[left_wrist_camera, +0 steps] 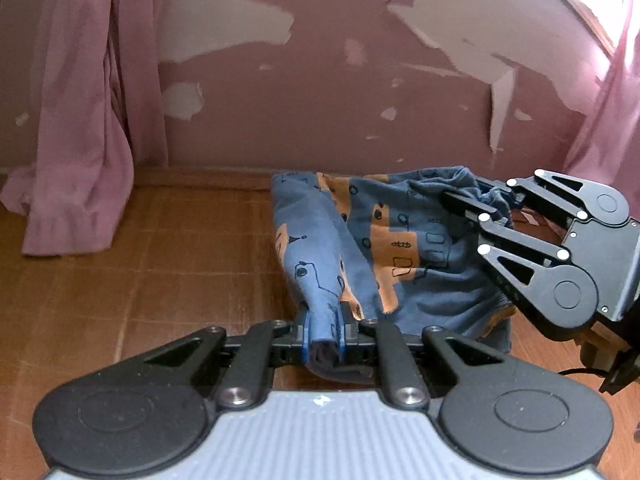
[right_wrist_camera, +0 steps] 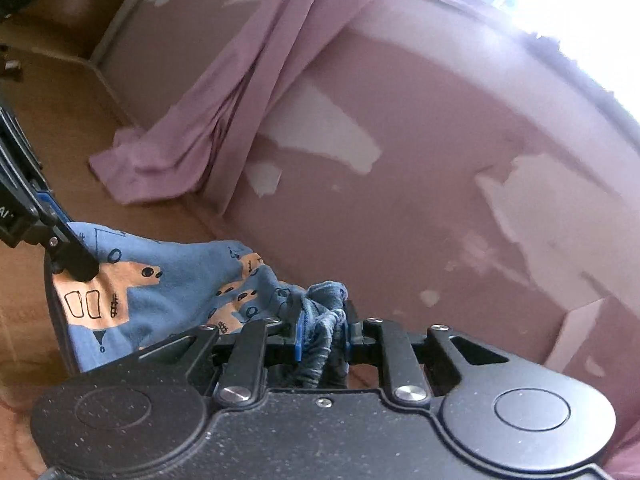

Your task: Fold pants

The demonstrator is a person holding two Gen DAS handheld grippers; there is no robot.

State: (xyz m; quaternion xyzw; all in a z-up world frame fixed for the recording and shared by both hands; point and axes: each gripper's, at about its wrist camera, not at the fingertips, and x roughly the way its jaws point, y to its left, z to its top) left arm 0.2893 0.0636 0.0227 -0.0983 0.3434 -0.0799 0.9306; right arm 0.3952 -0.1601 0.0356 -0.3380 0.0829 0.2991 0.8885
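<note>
On the brown wooden floor [left_wrist_camera: 160,264], close to the wall, lie the small blue pants [left_wrist_camera: 404,264]. They have orange patches and little black drawings on them. The pants are bunched up and wrinkled, and part of the cloth is lifted off the floor.

The left gripper [left_wrist_camera: 325,334] is closed tight on the pants. A rolled-up bit of blue cloth is squeezed between its two black fingers, which have blue pads. The cloth runs up and away from that grip toward the rest of the pants.

The right gripper [right_wrist_camera: 323,334] is closed on the pants too. A crumpled, scrunched lump of blue cloth sits between its fingers. In the left wrist view, the right gripper [left_wrist_camera: 476,204] comes in from the right side and bites the far upper edge of the pants, near the wall. In the right wrist view, the left gripper [right_wrist_camera: 78,268] comes in from the left side and holds another edge of the same pants. So the two grippers hold the pants at two places, and the cloth hangs loosely between them.

Behind the pants stands a pink wall [left_wrist_camera: 320,92] with many white spots where the paint has peeled off. A pink curtain [left_wrist_camera: 80,128] hangs down on the left, and its bottom rests in a heap on the floor. Bright light comes from a window [right_wrist_camera: 540,4] at the top.
</note>
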